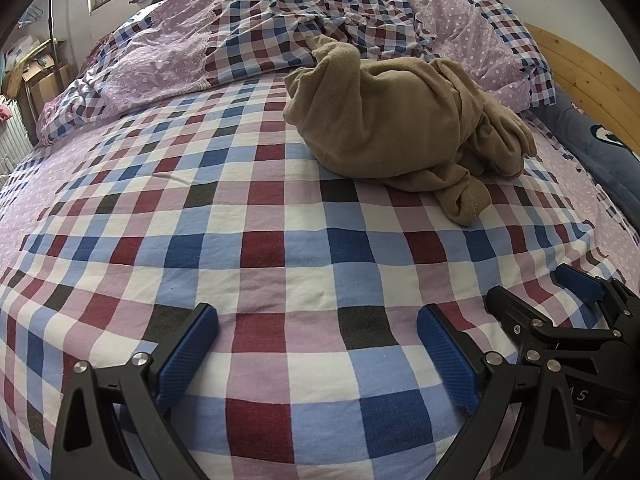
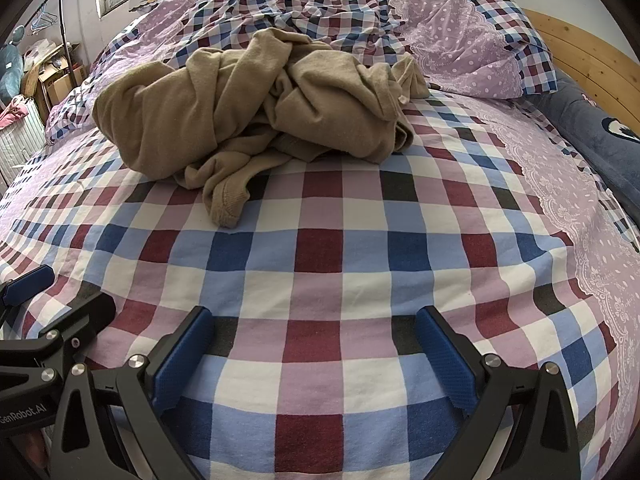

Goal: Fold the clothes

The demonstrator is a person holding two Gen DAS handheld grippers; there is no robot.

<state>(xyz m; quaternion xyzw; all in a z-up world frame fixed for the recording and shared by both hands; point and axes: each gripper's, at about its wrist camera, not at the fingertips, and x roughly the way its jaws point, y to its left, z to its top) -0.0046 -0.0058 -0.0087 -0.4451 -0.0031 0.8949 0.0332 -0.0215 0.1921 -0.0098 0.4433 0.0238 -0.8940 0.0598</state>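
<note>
Left wrist view: the left gripper (image 1: 318,354) has its blue fingers wide apart, holding nothing, over the checked bed sheet (image 1: 260,248). The tan garment (image 1: 400,132) lies bunched up on the sheet, far ahead.

Right wrist view: the right gripper (image 2: 314,354) is spread apart too, empty. The tan garment (image 2: 240,108) sits crumpled on the sheet, near the pillow (image 2: 472,40).
</note>
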